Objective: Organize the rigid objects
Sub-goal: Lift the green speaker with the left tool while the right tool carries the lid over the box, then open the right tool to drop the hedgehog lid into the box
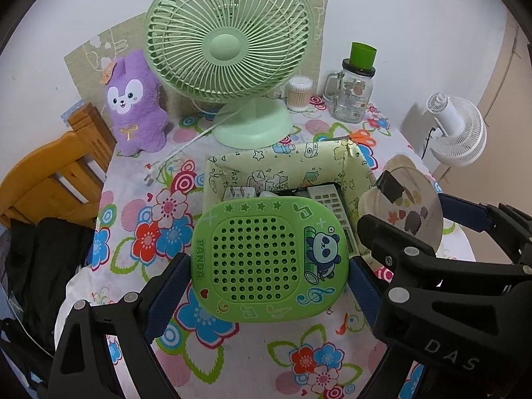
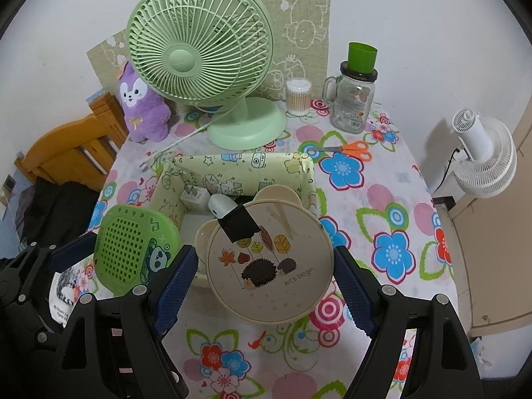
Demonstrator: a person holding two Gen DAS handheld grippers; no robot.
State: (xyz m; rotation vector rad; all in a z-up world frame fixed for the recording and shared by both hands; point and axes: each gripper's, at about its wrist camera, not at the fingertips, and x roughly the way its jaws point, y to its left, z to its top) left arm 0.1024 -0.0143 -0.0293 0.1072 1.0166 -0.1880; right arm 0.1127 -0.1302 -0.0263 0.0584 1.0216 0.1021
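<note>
The left tool (image 1: pixel 269 286) is clamped on the green panda case (image 1: pixel 270 259), blue pads pressed to its two side edges, the case carried face-up just short of the box (image 1: pixel 292 163). The right tool (image 2: pixel 262 286) grips the round hedgehog tin (image 2: pixel 270 266) the same way, pads at nine and three o'clock on its rim. From the right wrist view, the panda case sits at nine o'clock of the tin, close beside it.

The box lies at twelve o'clock of both tools, already holding a white charger (image 2: pixel 194 196), a calculator (image 1: pixel 331 199) and a white earbud case (image 2: pixel 221 206). It looks fairly full, so the likely step is dropping both pieces in.

To do it well: one at a time, since the tools crowd each other here. Carry each piece over the near wall before lowering, keep it level, and release only once it rests on something.

Further out at twelve stands the green fan (image 1: pixel 229 43), with scissors (image 2: pixel 352 148) at one o'clock and a jar (image 2: pixel 354 103) beyond, all on the floral desk (image 2: pixel 382 199).
</note>
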